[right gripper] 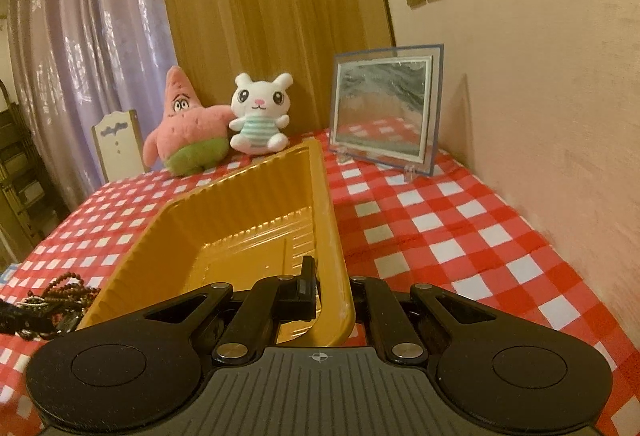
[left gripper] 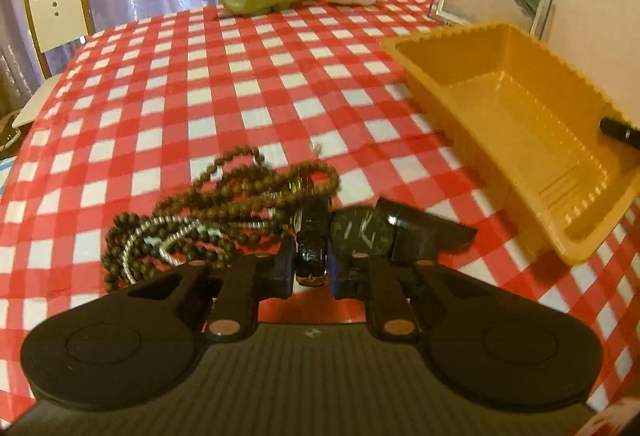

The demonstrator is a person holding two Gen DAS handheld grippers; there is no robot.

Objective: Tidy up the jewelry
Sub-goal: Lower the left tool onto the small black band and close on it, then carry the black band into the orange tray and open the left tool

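Left tongs clamped on watch strap, right tongs on tray rim; bead strands, lower centre, risk being dragged along if snagged.

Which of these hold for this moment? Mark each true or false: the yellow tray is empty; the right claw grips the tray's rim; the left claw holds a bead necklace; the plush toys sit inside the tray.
1. The yellow tray is empty. True.
2. The right claw grips the tray's rim. True.
3. The left claw holds a bead necklace. False: its pads are on the black watch strap; the bead necklaces lie beside it.
4. The plush toys sit inside the tray. False: they stand on the tablecloth behind it.
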